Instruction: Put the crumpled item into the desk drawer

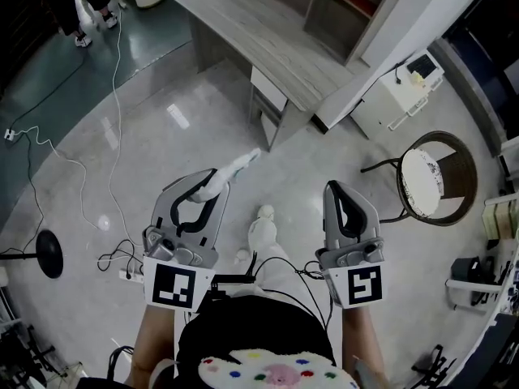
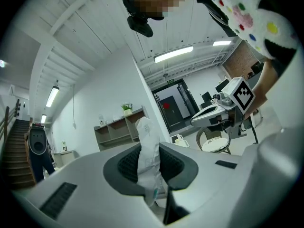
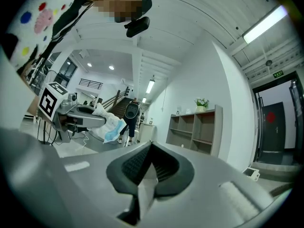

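Desk (image 1: 243, 23) ahead, drawer (image 1: 268, 88) under its near edge; shelf (image 1: 349, 2) behind; chair (image 1: 434, 177) right; item (image 1: 239, 164) in left gripper (image 1: 212, 183).

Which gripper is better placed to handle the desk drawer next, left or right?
Right. The left gripper is clamped on the crumpled white item, while the right gripper is shut on nothing, so it is probably freer to work the drawer of the desk ahead.

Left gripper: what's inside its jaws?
A crumpled white item stands clamped between the jaws of the left gripper, its top poking past them. Its sides, pressed against the pads, are covered.
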Demonstrator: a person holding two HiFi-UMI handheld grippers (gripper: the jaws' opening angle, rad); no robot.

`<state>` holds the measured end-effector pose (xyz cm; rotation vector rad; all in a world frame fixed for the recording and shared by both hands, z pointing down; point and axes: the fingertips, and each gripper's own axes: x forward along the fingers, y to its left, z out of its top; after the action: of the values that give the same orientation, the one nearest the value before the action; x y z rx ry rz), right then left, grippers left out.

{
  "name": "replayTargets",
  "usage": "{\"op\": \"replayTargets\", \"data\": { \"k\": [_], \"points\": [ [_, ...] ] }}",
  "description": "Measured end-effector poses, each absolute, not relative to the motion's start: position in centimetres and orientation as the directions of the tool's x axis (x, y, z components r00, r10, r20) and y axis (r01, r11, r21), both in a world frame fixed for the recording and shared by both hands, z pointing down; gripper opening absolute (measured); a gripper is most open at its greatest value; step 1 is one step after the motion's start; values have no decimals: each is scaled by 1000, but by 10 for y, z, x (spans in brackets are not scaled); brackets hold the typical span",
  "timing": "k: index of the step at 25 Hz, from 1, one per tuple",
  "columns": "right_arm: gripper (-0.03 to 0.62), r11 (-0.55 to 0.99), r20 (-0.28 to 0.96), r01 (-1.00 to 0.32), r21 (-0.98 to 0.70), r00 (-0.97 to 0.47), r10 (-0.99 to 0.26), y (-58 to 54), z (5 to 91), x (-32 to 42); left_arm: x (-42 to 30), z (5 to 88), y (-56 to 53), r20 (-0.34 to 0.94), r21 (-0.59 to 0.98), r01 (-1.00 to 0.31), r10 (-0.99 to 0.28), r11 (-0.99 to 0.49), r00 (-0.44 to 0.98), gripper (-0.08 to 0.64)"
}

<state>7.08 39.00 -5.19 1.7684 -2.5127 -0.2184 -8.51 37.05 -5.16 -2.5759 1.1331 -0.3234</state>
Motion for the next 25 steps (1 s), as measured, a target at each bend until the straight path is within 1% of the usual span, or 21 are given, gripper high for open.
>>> {"op": "replayTargets", "data": {
  "k": [6, 18, 21, 25],
  "points": [
    [9, 358, -44, -923, 144, -367, -929, 338, -49, 78, -78, -46, 326, 91, -363, -693, -764, -623, 639, 58],
    [9, 408, -73, -899, 160, -423, -903, 214, -64, 111, -48, -64, 209, 58, -369, -740, -808, -563, 586, 58],
    [9, 418, -83, -895, 158, -434, -897, 189, -68, 119, -42, -66, 185, 67, -365, -751, -820, -550, 568, 58],
    [9, 441, -43, -882, 166, -454, -890, 162, -61, 131, -32, -70, 157, 55, -363, -772, -839, -522, 541, 58]
  ]
}}
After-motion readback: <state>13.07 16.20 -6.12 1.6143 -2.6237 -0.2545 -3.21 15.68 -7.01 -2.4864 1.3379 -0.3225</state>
